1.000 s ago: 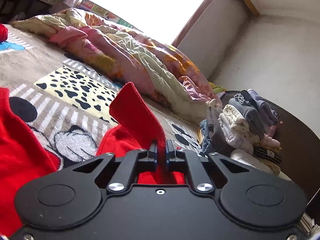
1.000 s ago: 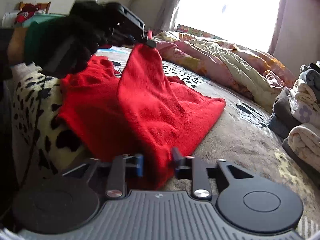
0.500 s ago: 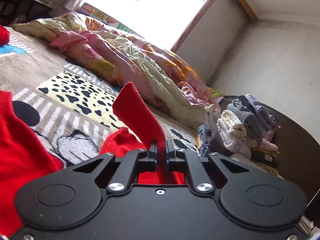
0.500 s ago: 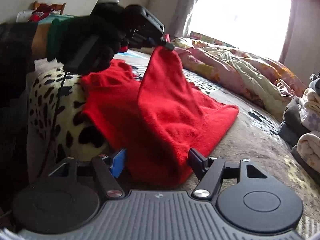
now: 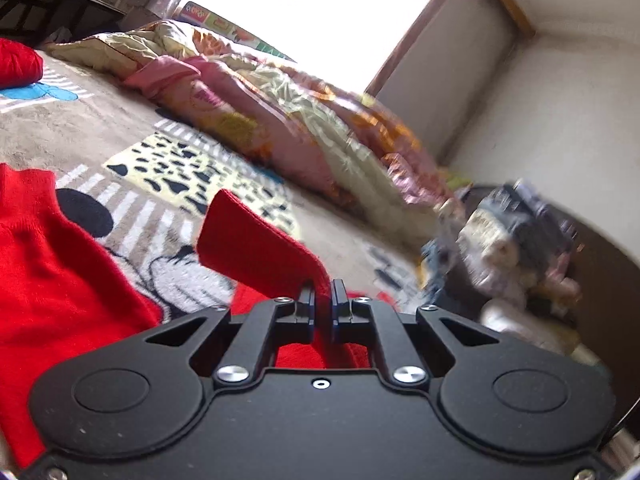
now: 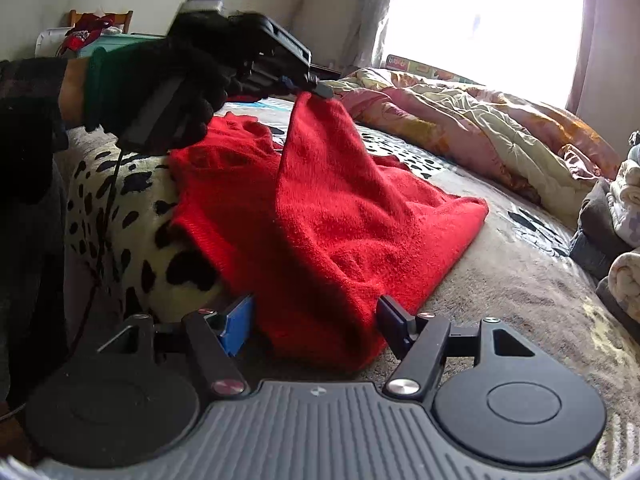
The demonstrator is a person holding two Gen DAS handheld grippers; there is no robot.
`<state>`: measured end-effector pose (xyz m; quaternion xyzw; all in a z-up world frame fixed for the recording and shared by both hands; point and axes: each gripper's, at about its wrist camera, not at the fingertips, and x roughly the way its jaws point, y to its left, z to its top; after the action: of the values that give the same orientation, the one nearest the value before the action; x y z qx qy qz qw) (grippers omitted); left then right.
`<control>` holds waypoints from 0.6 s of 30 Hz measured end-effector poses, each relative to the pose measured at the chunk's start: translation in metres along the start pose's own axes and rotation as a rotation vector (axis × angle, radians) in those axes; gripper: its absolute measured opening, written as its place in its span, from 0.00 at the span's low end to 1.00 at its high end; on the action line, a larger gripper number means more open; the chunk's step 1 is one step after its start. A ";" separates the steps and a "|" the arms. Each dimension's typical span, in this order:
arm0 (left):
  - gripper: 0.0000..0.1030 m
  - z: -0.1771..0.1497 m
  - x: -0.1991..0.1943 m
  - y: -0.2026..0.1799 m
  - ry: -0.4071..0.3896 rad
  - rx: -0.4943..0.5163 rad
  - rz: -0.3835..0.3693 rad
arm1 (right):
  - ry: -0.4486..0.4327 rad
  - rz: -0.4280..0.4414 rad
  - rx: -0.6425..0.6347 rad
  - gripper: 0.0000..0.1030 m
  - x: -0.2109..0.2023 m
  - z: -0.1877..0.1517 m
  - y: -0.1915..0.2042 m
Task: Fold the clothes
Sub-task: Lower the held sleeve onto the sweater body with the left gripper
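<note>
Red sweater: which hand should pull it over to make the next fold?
Probably left. Its tool is shut on the red sweater, lifting a corner, while the right tool is open, holding nothing.

The left hand-held gripper (image 6: pixel 320 90) lifts a red garment (image 6: pixel 340 216) whose hem lies between the right hand-held gripper's (image 6: pixel 316 324) parted jaws.

The red top (image 6: pixel 352 216) is a fuzzy knit cloth, soft and matt, with a finer ribbed weave at the left of the left wrist view. The blanket (image 6: pixel 500 280) under it looks like short plush fleece, printed with spots and stripes. At the upper right the quilt (image 6: pixel 480 120) is thin, crinkled cloth with a faint sheen. The left tongs (image 5: pixel 322 300) are matt black plastic with bright metal screws; the right tongs (image 6: pixel 316 320) have a ribbed grey plastic plate and blue pads (image 6: pixel 238 330). The glove (image 6: pixel 188 84) is black knit. The window frame (image 5: pixel 408 40) is wood.
</note>
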<state>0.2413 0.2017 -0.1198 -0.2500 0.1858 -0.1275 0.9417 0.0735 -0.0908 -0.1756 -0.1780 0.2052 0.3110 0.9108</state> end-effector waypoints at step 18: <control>0.06 0.002 -0.010 0.006 0.035 0.015 0.076 | -0.036 -0.023 0.019 0.67 0.002 0.005 -0.007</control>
<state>0.2338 0.2109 -0.1187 -0.2332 0.2105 -0.0973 0.9444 0.0808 -0.0926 -0.1707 -0.1661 0.1894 0.3017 0.9195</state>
